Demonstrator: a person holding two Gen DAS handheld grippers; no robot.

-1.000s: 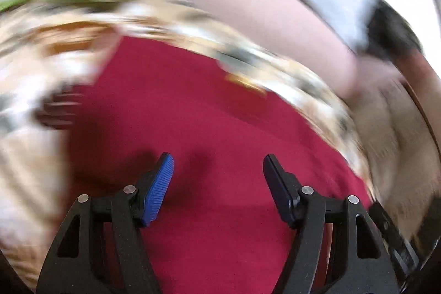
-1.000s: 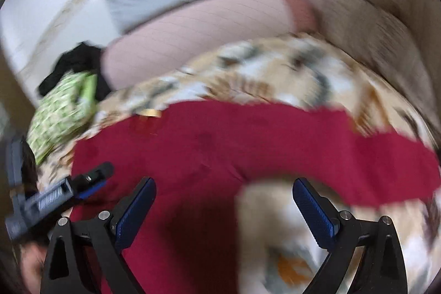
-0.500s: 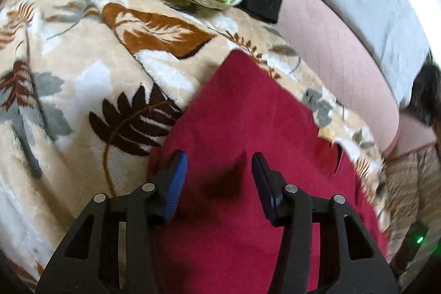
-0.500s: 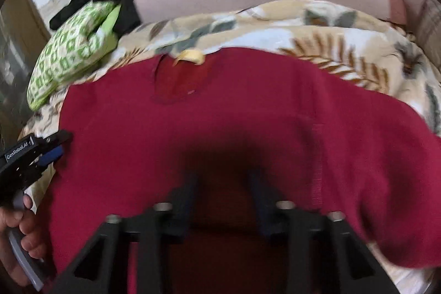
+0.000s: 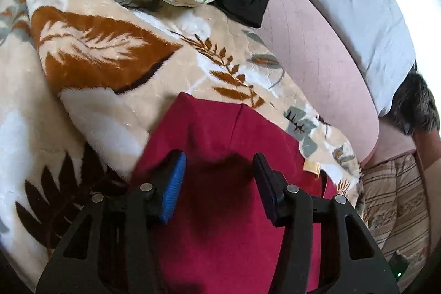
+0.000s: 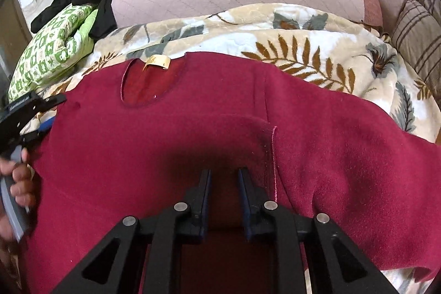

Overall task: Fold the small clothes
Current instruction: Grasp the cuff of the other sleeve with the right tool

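Right gripper (image 6: 224,178) pinched the red sweater (image 6: 171,145); left gripper (image 5: 219,170) gaped. Shallow bite risked fabric slipping out.

Both views are lit by soft daylight, strongest at the upper right of the left wrist view, where the white surface is blown out. A dark shadow is cast on the red garment (image 5: 220,183) between the fingers of each hand-held gripper. Strong fisheye bending and black vignetting are seen at the edges. Slight motion blur is noticed at the lower left of the right wrist view.
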